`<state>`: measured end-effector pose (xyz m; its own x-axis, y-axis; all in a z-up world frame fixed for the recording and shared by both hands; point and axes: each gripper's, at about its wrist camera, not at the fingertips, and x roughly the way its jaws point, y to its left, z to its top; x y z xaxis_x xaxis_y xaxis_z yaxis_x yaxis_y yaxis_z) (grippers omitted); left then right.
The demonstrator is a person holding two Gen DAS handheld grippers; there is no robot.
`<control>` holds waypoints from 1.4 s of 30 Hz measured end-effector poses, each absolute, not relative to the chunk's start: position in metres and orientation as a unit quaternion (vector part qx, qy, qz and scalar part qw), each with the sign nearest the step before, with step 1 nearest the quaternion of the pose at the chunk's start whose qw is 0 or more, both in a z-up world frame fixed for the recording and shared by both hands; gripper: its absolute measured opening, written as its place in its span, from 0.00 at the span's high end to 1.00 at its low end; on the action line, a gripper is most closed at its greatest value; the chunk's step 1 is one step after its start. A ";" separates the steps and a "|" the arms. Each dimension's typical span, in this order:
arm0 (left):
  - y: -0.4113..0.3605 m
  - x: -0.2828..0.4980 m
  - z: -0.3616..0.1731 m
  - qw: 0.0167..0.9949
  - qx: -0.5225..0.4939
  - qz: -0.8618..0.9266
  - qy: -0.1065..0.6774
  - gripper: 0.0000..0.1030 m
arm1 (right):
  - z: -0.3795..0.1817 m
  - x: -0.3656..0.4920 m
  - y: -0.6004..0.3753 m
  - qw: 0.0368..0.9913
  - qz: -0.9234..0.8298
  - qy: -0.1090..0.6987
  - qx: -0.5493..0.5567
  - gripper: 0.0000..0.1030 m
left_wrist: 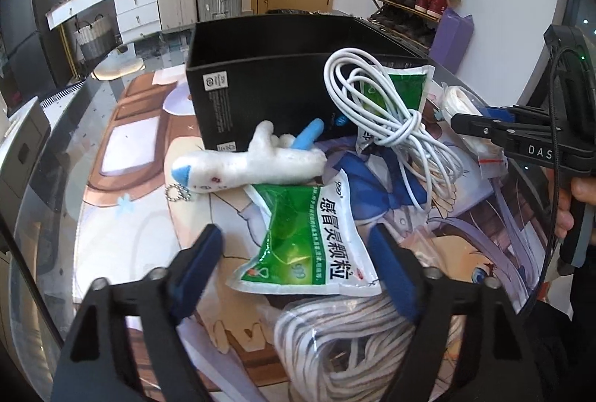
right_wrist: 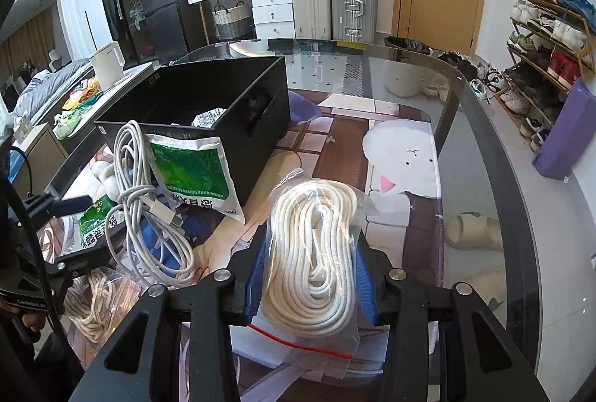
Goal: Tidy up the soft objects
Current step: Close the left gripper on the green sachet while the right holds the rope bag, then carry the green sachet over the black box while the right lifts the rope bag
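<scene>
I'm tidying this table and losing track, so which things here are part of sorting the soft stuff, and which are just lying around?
Part of the job:
- bagged white rope, clamped in the right gripper
- green sachet, between the left gripper's open fingers
- white cable
- plush toy
- black box

Just lying about:
- suitcases
- shoe rack
- white kettle

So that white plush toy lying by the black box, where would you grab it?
Across its long body, from above, fingers either side of the narrow width. The plush toy lies flat on the mat, its body slim next to the left hand-held gripper's open span. Its blue-tipped end overhangs a green sachet, and the keyring is probably too thin to pinch.
</scene>
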<state>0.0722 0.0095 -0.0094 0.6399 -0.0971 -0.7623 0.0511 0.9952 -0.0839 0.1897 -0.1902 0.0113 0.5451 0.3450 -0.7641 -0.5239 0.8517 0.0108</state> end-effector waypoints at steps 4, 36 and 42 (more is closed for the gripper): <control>0.007 0.070 -0.006 0.906 -0.027 -0.053 0.420 0.45 | 0.012 0.189 -0.190 0.872 0.250 0.406 -0.110 0.59; 0.000 0.062 0.012 0.906 -0.021 -0.107 0.409 0.63 | 0.028 0.180 -0.191 0.878 0.262 0.387 -0.103 0.59; 0.000 0.056 0.019 0.909 -0.021 -0.115 0.400 0.64 | 0.033 0.178 -0.192 0.879 0.266 0.383 -0.100 0.59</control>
